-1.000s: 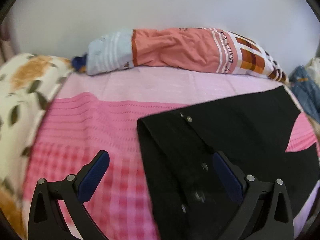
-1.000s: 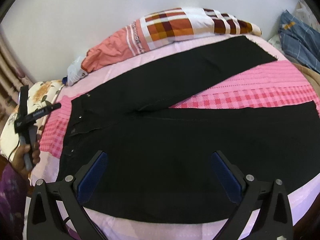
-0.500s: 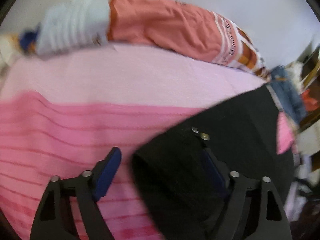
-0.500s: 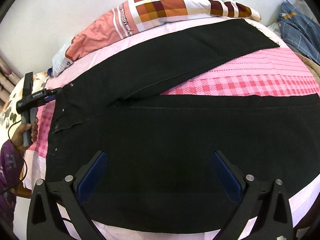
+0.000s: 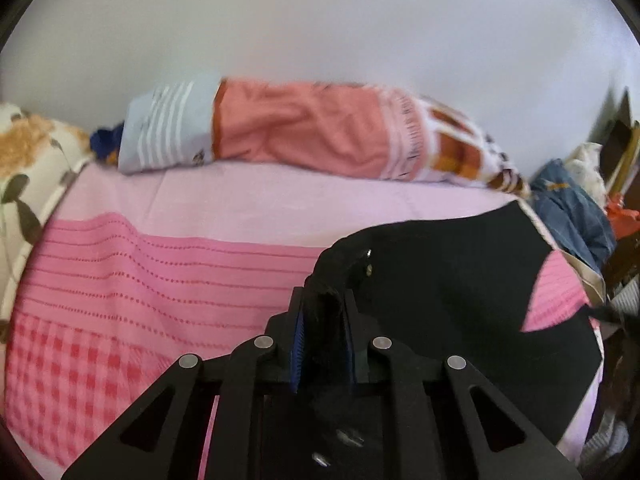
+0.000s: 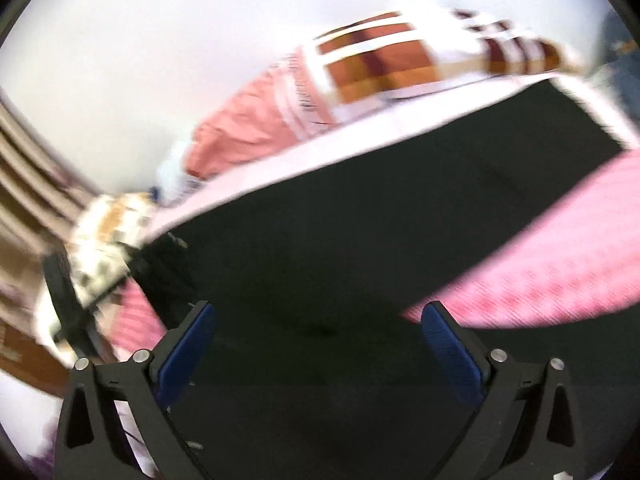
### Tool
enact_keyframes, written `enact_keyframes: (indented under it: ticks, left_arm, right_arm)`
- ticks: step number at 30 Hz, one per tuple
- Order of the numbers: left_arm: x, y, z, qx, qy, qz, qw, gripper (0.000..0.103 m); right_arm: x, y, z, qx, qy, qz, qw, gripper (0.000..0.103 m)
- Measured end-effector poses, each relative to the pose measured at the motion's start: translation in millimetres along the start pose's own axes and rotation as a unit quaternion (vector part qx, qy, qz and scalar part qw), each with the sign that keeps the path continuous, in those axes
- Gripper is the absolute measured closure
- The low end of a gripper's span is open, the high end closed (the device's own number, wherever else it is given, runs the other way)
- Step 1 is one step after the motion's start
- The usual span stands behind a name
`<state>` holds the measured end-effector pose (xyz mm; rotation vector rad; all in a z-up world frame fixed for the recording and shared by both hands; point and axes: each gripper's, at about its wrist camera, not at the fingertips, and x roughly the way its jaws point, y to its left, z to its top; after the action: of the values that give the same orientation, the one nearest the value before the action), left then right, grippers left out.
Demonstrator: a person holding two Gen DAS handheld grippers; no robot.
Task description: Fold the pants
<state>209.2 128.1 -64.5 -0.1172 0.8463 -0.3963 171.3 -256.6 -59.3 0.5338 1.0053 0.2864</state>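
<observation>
Black pants [image 5: 452,280] lie spread on a pink bed cover [image 5: 140,280]. In the left wrist view my left gripper [image 5: 323,312] is shut on the waistband corner of the pants, near two metal buttons, and the cloth bunches between the blue pads. In the blurred right wrist view the pants [image 6: 360,240] fill the middle, with one leg running to the upper right. My right gripper [image 6: 316,328] is open and empty, low over the pants near the crotch. The left gripper [image 6: 68,300] shows at the left edge by the waistband.
A long pink, white and checked pillow [image 5: 320,132] lies along the white wall at the far side. A floral pillow [image 5: 28,168] is at the left. Blue clothes [image 5: 572,208] are piled at the right edge of the bed.
My left gripper has closed on the waistband corner, which it straddled open before. My right gripper has dropped closer to the pants and swung left; its view is now blurred.
</observation>
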Motion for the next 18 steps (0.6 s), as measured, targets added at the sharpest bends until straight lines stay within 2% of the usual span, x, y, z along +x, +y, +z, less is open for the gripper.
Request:
enact_keyframes:
  ticks: [1,4,7,11,13,14,15,18]
  left_arm:
    - [-12.1,-8.9,-5.0,0.002,-0.009,-0.006,0.9999,0.087]
    - [-42.8,-27.4,-25.2,0.006,-0.028,-0.012,0.9995,0.087]
    - [-59.6,-42.0,-43.9,-0.003,-0.038,-0.016,0.9992,0.086]
    - [-75.0,-51.6,-69.1,-0.026,-0.034,-0.018,0.9989,0.086]
    - [-78.5,-54.6,-78.7,-0.044,-0.029,-0.024,0.9983,0.086]
    - [-78.7,-55.2,-81.9,-0.051,-0.025,-0.026,0.998,0.086]
    - [-78.4,-56.2,-84.4,-0.056,-0.022,-0.027,0.9979,0.086]
    - [-79.2,-57.0,-90.5,-0.065,-0.018,-0.021,0.9975,0.086]
  right_arm:
    - [14.3,-3.4,17.6,0.018,0.024,0.023,0.999,0.002]
    - [46.5,-15.2,50.7,0.062,0.059,0.066,0.994,0.006]
    - [74.1,-32.2,70.1,0.105,0.085,0.085,0.987,0.006]
    - [107.3,-61.8,77.6,0.173,0.116,0.074,0.975,0.01]
    - [120.9,-69.8,75.4,0.18,0.135,0.063,0.972,0.047]
    - [124.4,-72.0,72.7,0.179,0.145,0.064,0.971,0.089]
    - [121.2,-70.5,67.7,0.171,0.139,0.058,0.974,0.094]
    - [95.4,-62.8,52.6,0.136,0.101,0.047,0.984,0.095]
